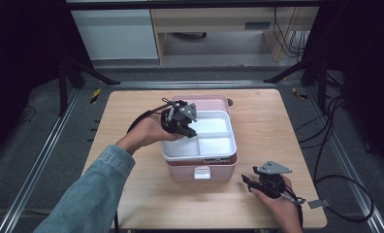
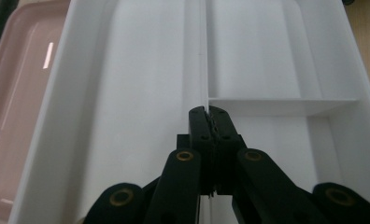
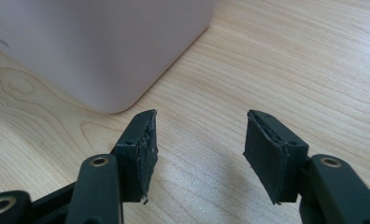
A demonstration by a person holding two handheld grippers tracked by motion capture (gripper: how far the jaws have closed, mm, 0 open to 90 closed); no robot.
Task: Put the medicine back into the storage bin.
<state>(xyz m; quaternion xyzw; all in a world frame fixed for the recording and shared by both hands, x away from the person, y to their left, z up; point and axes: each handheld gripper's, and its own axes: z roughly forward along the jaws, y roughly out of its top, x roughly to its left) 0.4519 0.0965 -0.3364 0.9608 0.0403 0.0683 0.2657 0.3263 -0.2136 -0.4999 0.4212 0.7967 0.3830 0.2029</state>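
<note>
**Left hand-held gripper pinches the tray's divider; right one waits spread beside the box**

Seen from the high view, a pink box (image 1: 202, 170) stands near the middle of the wooden tabletop (image 1: 258, 116), its pink lid (image 1: 214, 101) lying open behind it. A white divided tray (image 1: 214, 141) sits in the top of the box. The left hand-held gripper (image 1: 186, 130) reaches into the tray from its left side, held by a hand on a denim sleeve (image 1: 90, 189). The right hand-held gripper (image 1: 250, 180) rests low on the tabletop just to the right of the box's front corner, apart from it.

Next, in the left gripper view, the left hand-held gripper (image 2: 208, 113) has its jaws pressed together on the thin upright divider wall (image 2: 203, 56) of the white tray (image 2: 141, 70), right where a cross wall (image 2: 281, 100) meets it. The pink lid (image 2: 19, 84) shows beyond the tray's edge at the left.

Finally, in the right gripper view, the right hand-held gripper (image 3: 201, 140) has its jaws spread, with bare tabletop (image 3: 290, 60) between them. A rounded corner of the pink box (image 3: 103, 51) stands just ahead, nearer the left-hand jaw and not touching it.
</note>
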